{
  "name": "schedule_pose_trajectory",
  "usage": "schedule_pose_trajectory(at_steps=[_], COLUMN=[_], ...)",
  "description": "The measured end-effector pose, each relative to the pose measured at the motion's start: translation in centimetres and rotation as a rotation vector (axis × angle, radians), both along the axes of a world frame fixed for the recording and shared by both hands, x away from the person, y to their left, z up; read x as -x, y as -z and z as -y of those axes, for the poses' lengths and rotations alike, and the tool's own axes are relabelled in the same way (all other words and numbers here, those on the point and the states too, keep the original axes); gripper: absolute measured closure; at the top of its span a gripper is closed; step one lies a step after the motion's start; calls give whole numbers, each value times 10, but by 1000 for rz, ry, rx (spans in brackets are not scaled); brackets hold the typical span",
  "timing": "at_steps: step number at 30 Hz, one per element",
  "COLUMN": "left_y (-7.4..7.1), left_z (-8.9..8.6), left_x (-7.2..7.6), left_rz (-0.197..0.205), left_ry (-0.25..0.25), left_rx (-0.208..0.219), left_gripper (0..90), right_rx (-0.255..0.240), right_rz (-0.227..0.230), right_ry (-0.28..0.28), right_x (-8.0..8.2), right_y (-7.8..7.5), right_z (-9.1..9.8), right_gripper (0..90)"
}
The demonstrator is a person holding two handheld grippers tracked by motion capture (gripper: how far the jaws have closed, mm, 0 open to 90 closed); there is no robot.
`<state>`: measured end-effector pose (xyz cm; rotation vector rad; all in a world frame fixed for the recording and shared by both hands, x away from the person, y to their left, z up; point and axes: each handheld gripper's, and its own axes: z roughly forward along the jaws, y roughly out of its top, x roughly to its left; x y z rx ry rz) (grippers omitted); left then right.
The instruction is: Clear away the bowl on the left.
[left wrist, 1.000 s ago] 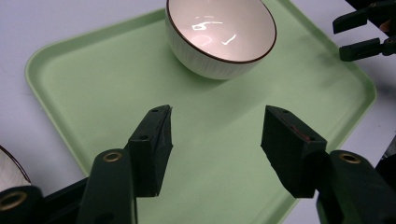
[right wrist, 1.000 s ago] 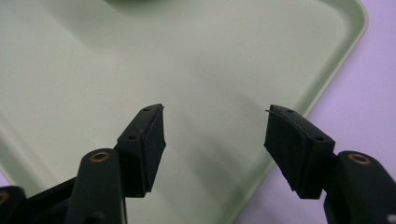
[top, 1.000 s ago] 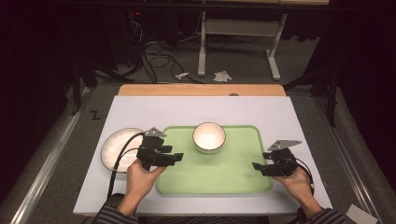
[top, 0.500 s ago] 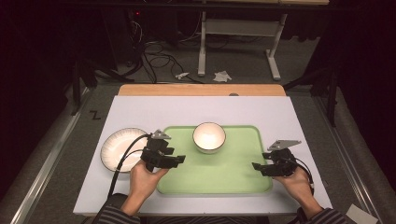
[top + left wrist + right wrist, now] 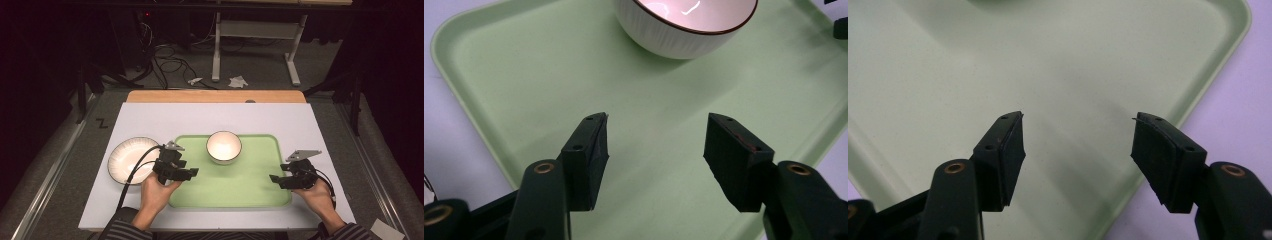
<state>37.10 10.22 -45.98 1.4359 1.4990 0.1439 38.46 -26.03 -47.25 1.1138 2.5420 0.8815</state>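
1. The bench (image 5: 150, 120), covered in a pale sheet, lies under both tools, and each tool is held low over its near half.
2. The green tray (image 5: 250, 195) sits flat on the bench between the two tools. The left tool (image 5: 192, 172) hangs over the tray's left edge and the right tool (image 5: 274, 178) over its right edge. In the left gripper view the tray (image 5: 524, 75) spreads out beneath and ahead of the jaws; in the right gripper view the tray (image 5: 948, 75) does the same, its rounded corner off to the right of the jaws.
3. The white plate (image 5: 125, 157) rests on the bench just behind the left tool, outside the tray and beside its left rim.
4. The white bowl (image 5: 224, 146) stands upright on the tray, ahead of the left tool and apart from it. In the left gripper view the bowl (image 5: 684, 25) sits straight beyond the jaw tips, its ribbed wall and dark rim showing.
5. The left tool (image 5: 656, 145) has its jaws spread wide, with nothing between them.
6. The right tool (image 5: 1078, 142) also stands with jaws wide apart, holding nothing, well away from the bowl.
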Motion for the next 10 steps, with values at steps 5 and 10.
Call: schedule_pose_trajectory(at_steps=[5,10], left_y=[4,4], left_z=[-3,-4], left_x=[-3,-5], left_rz=[-14,-24], left_ry=[-10,-17], left_rx=[0,18], left_gripper=[429,426], right_rx=[-7,-8], right_rz=[-2,1], right_ry=[2,-2], right_x=[0,-1], right_y=[1,1], right_z=[-1,-1], right_gripper=[391,391])
